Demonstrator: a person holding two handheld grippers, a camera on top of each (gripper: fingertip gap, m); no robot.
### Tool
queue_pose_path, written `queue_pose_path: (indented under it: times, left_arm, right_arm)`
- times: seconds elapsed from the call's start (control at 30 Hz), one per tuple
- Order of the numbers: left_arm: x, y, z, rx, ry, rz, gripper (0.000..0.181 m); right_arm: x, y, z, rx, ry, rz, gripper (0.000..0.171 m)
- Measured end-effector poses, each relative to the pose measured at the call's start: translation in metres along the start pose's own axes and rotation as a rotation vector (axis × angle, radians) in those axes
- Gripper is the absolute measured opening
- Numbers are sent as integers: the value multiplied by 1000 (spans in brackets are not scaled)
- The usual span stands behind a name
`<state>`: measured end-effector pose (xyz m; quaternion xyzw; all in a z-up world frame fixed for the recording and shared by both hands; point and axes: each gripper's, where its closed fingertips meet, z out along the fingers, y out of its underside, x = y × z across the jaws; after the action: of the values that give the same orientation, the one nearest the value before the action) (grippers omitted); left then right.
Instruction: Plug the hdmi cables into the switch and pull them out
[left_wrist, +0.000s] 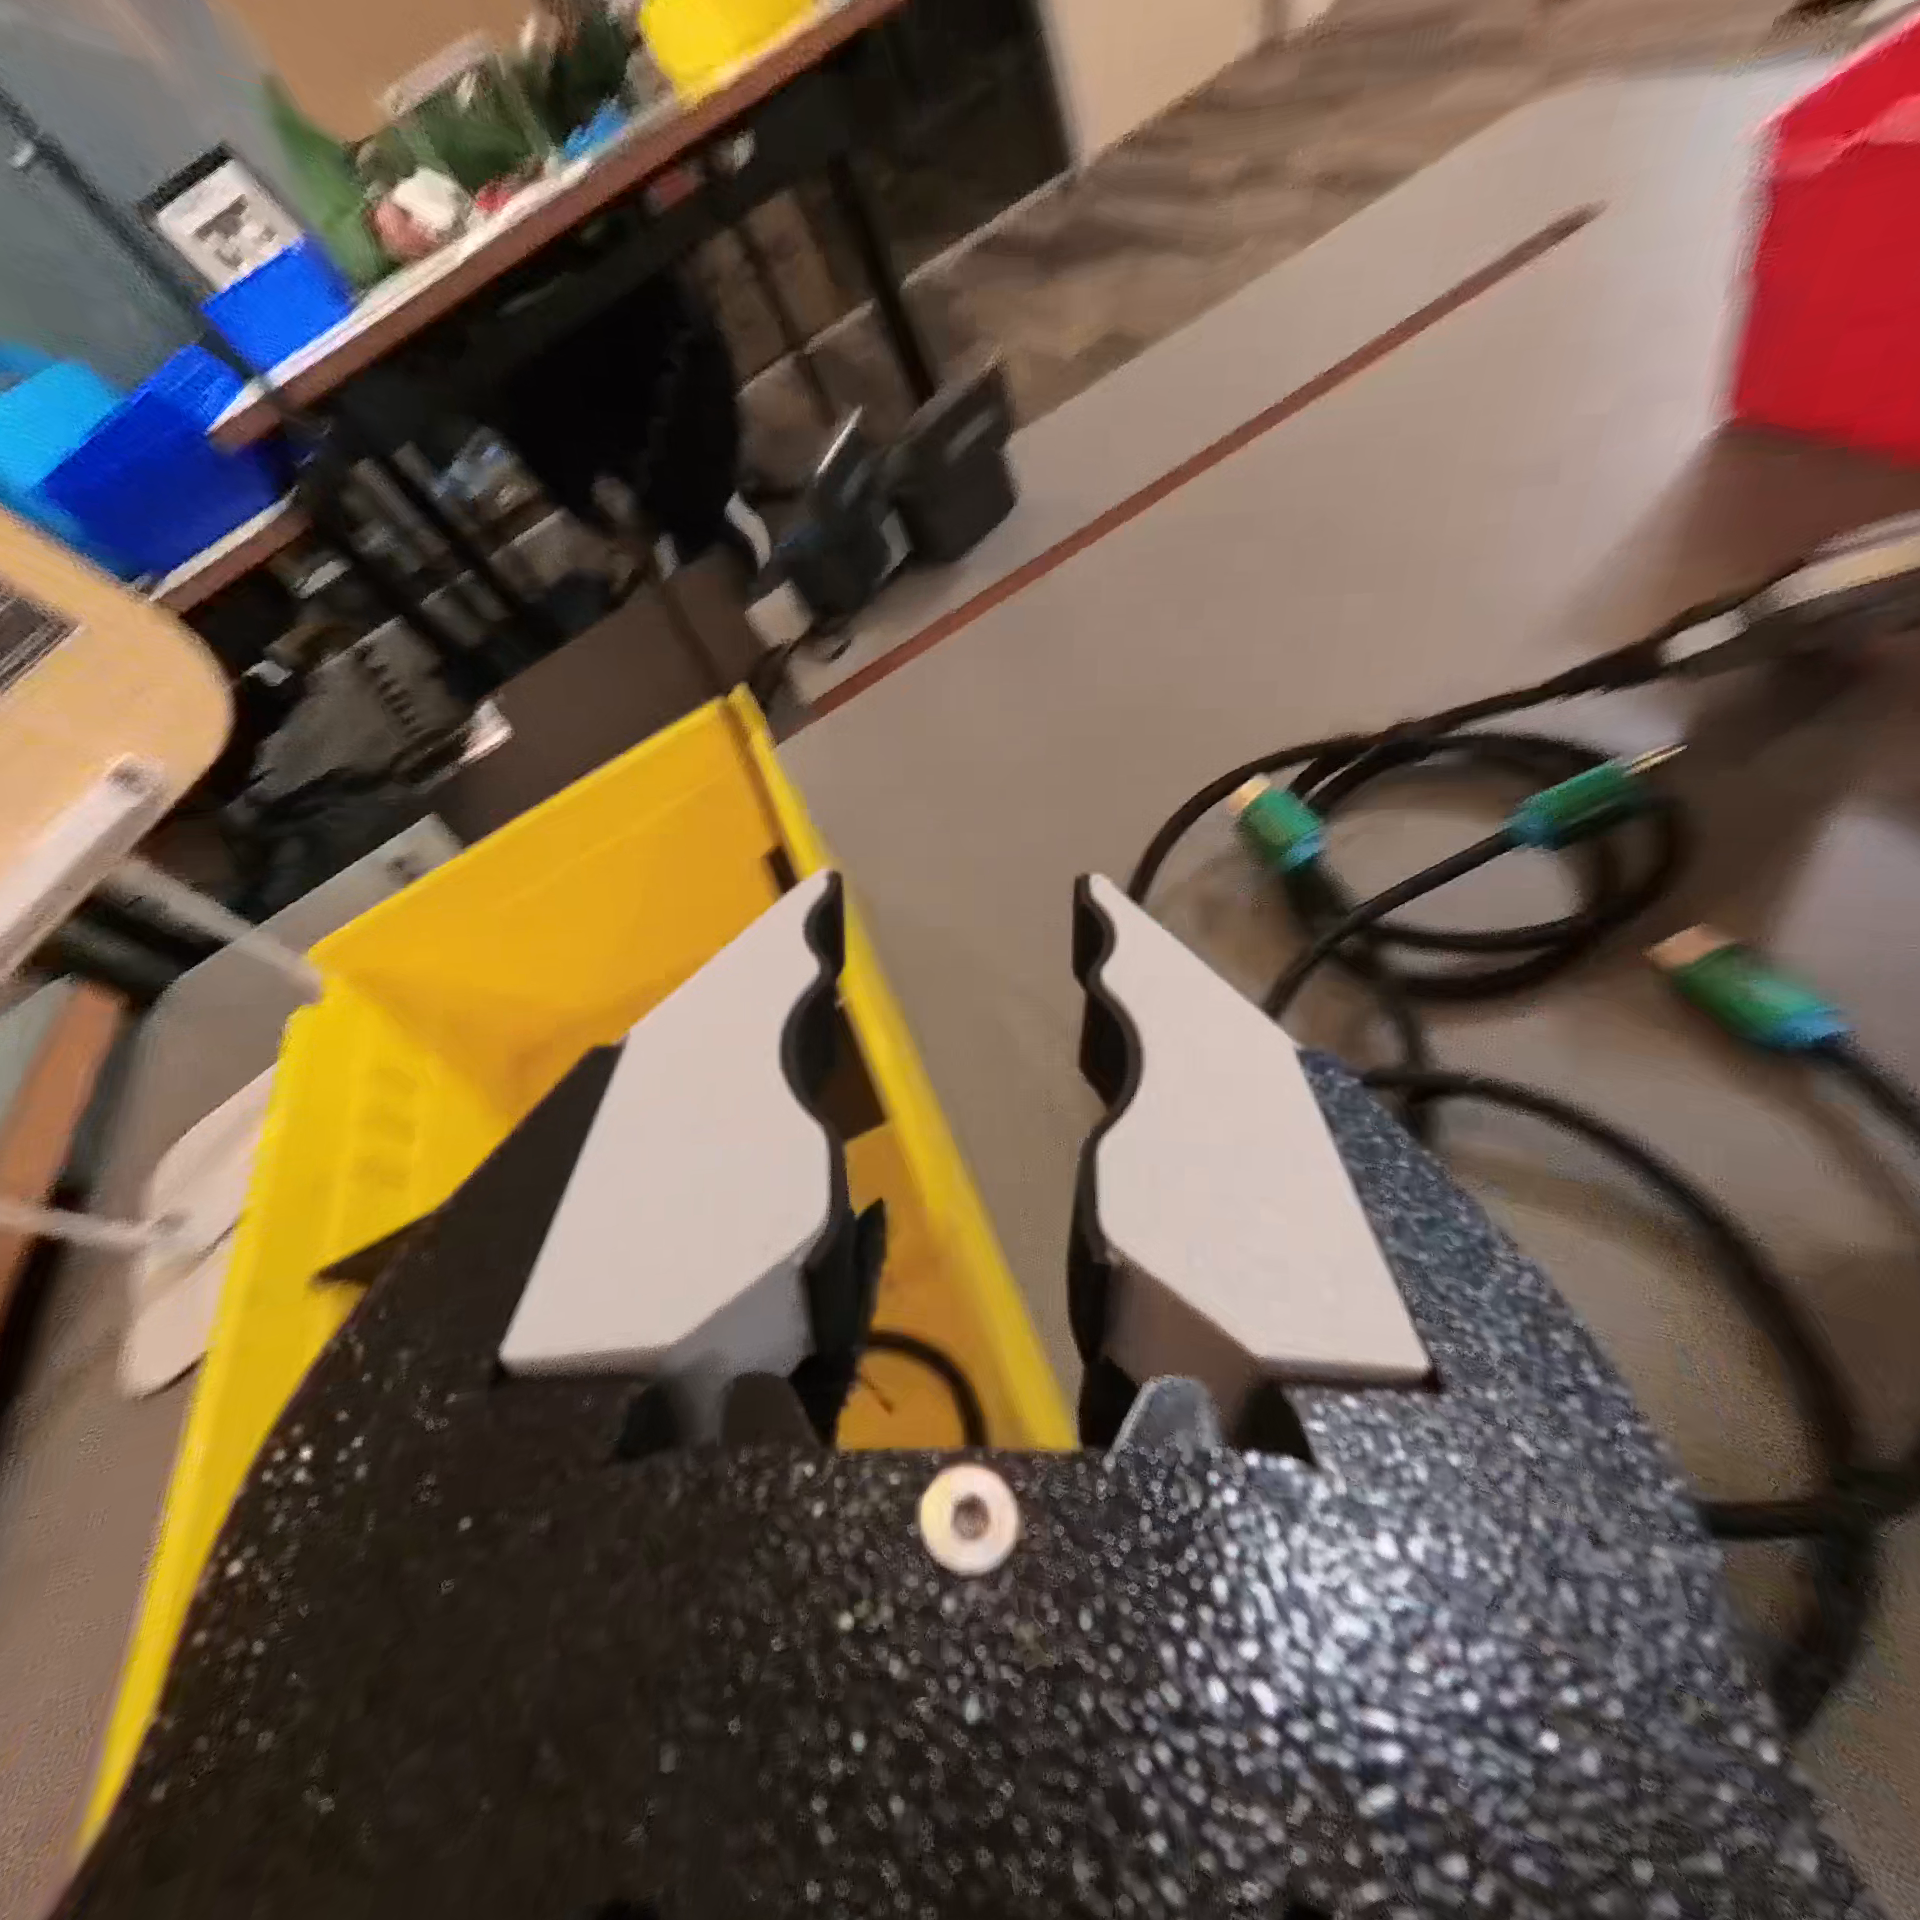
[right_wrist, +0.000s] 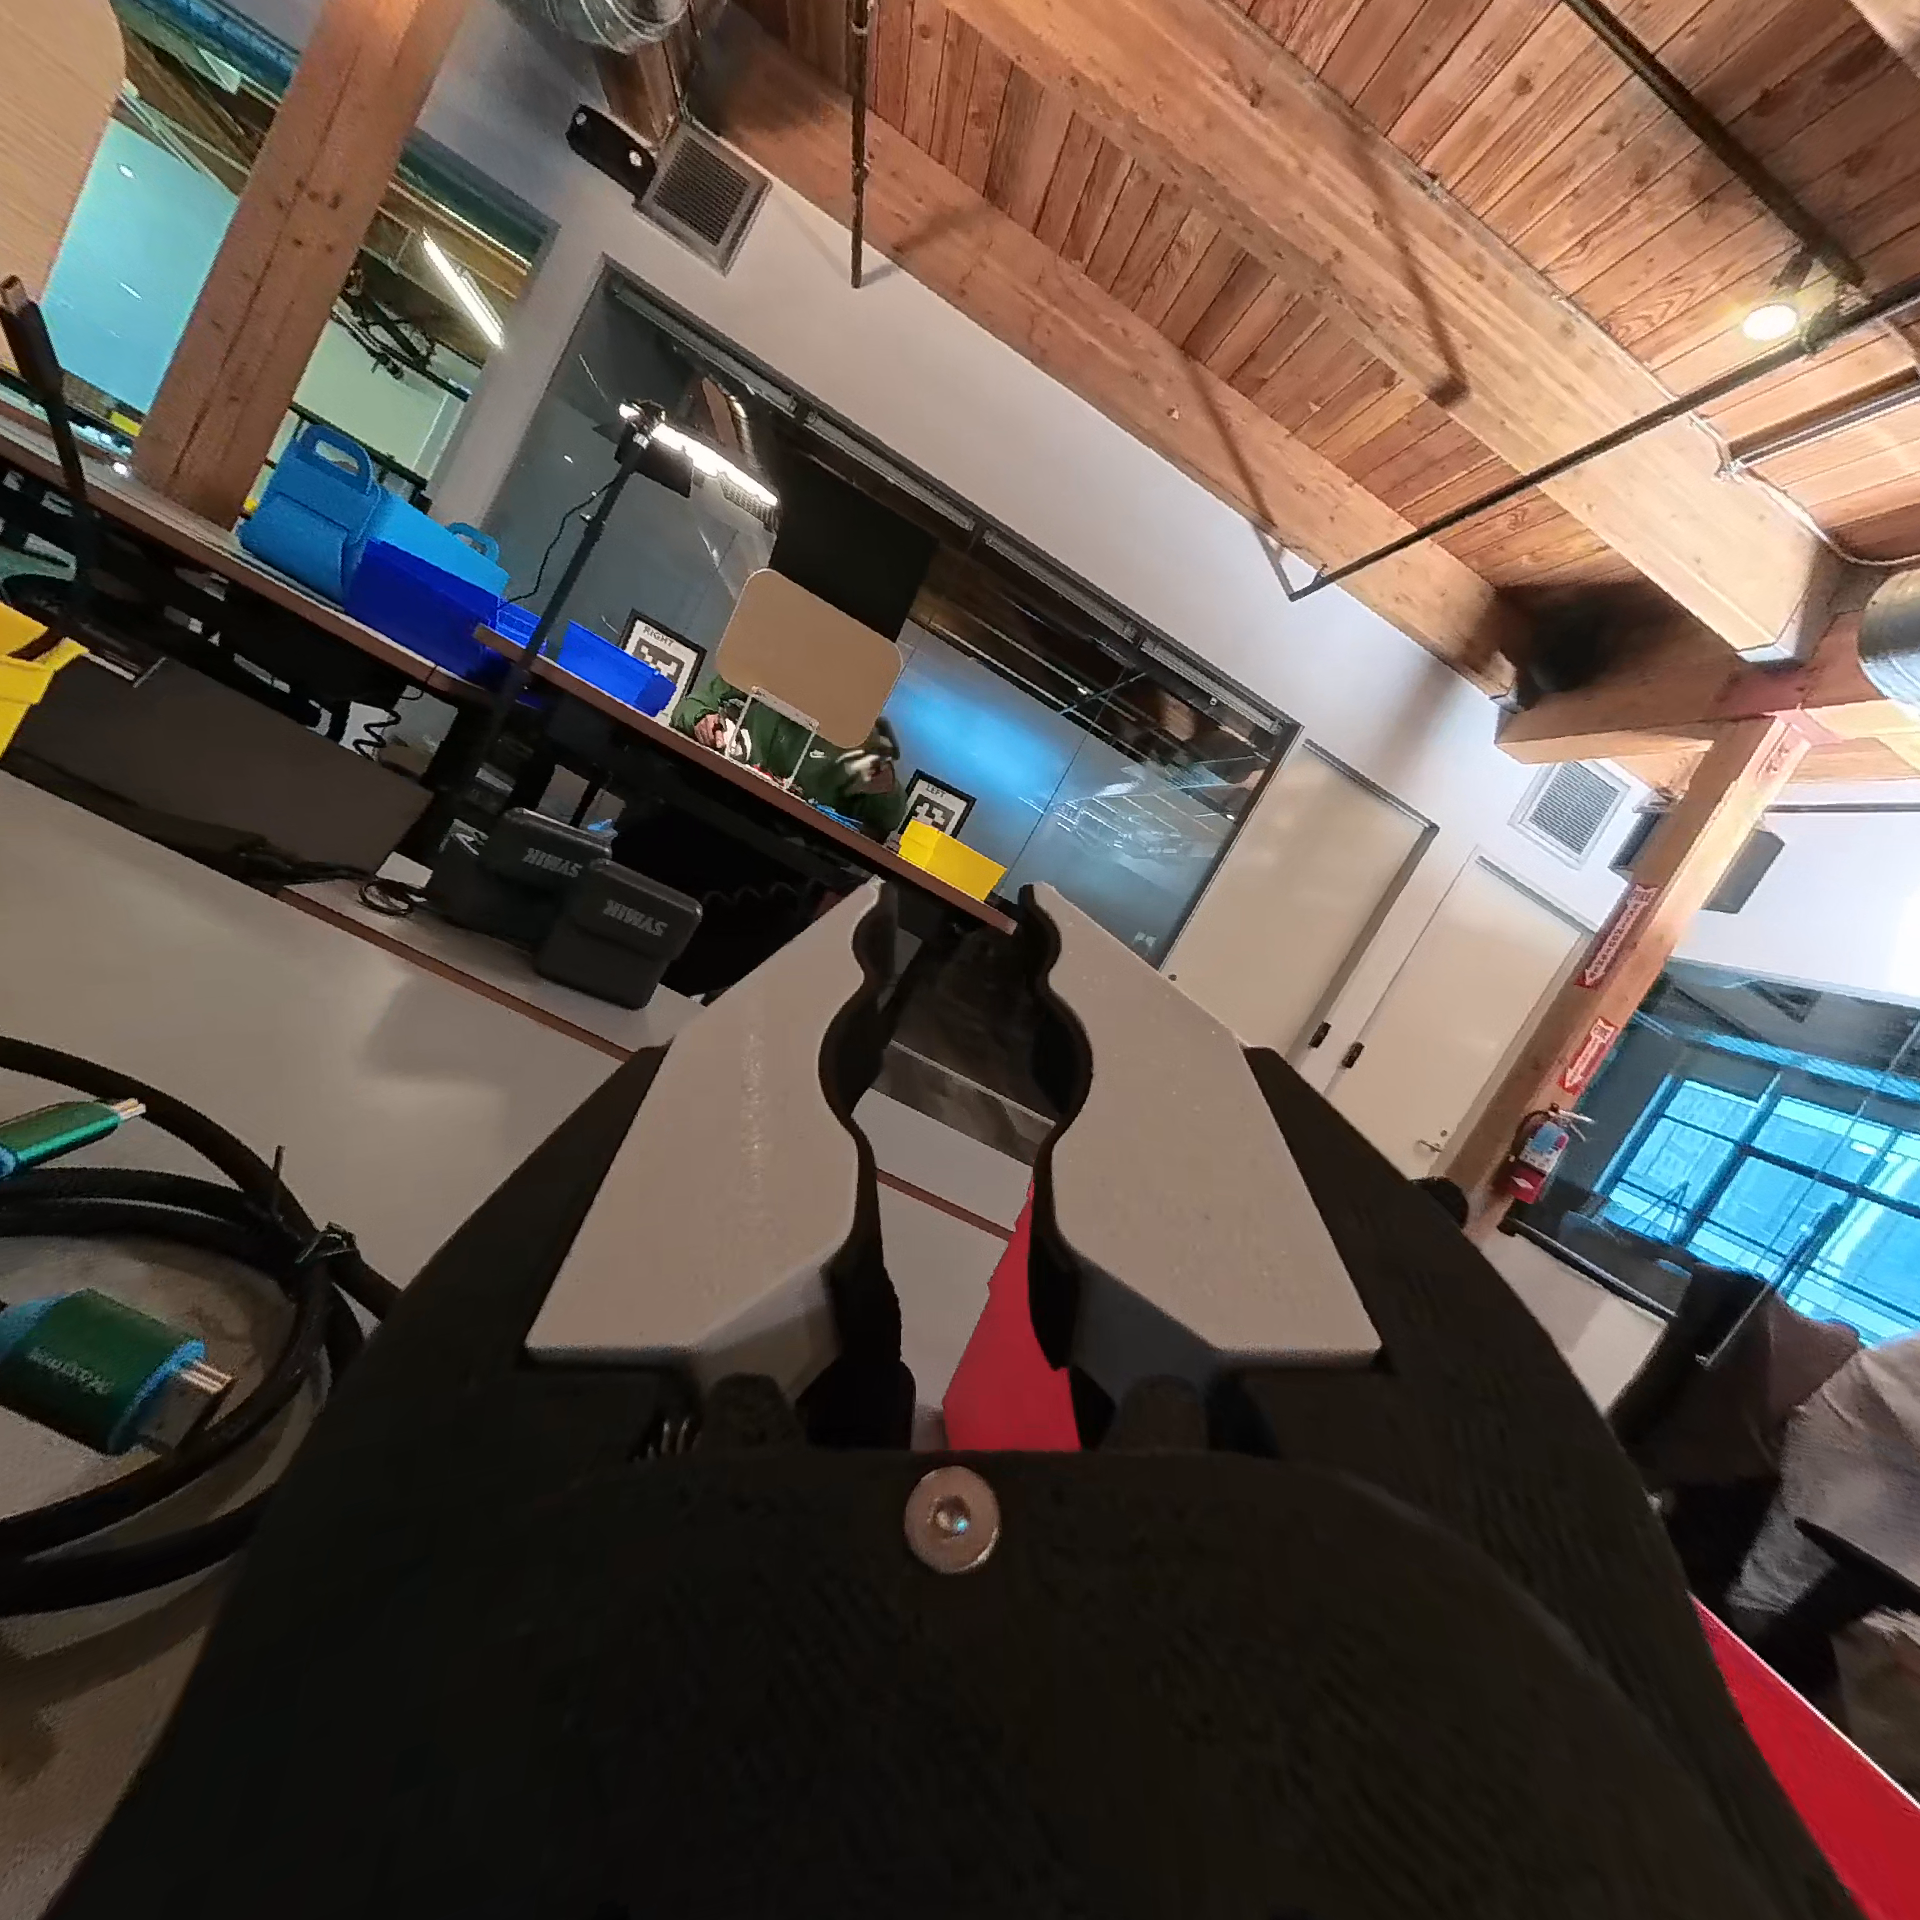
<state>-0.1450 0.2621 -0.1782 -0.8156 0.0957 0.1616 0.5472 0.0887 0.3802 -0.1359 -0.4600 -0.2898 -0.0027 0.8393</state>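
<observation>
Grey worktop (left_wrist: 1039, 644) carries coiled HDMI cables (left_wrist: 1455, 935) right of the yellow bin (left_wrist: 582, 935); no switch shows. Left gripper (left_wrist: 956, 914) and right gripper (right_wrist: 951, 909) hang empty, fingers apart. Best approach: grasp a green plug (left_wrist: 1273, 831) squarely by its shell.

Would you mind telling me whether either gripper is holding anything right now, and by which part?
Nothing is held. The left gripper and the right gripper are both open and empty; the green HDMI plugs lie loose on the table.
</observation>
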Motion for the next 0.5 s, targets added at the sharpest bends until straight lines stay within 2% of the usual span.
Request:
queue_pose_path:
  times: [0.1, 0.2, 0.3, 0.43, 0.5]
  left_arm:
    - [-16, 43, 11, -199, -49, 20, 44]
    - [-11, 67, 20, -282, 5, -25, 46]
    - [-6, 76, 24, -319, 37, -37, 28]
    - [-36, 89, 18, -414, -179, 120, 9]
    - [-39, 91, 16, -393, -166, 60, 7]
  right_arm:
    - [-2, -1, 0, 2, -8, 0, 21]
    - [-4, -1, 0, 2, -17, -8, 21]
    - [-5, -1, 0, 2, -20, -10, 21]
    - [-5, 0, 0, 2, -23, -6, 21]
    - [-6, 0, 0, 3, -27, -6, 21]
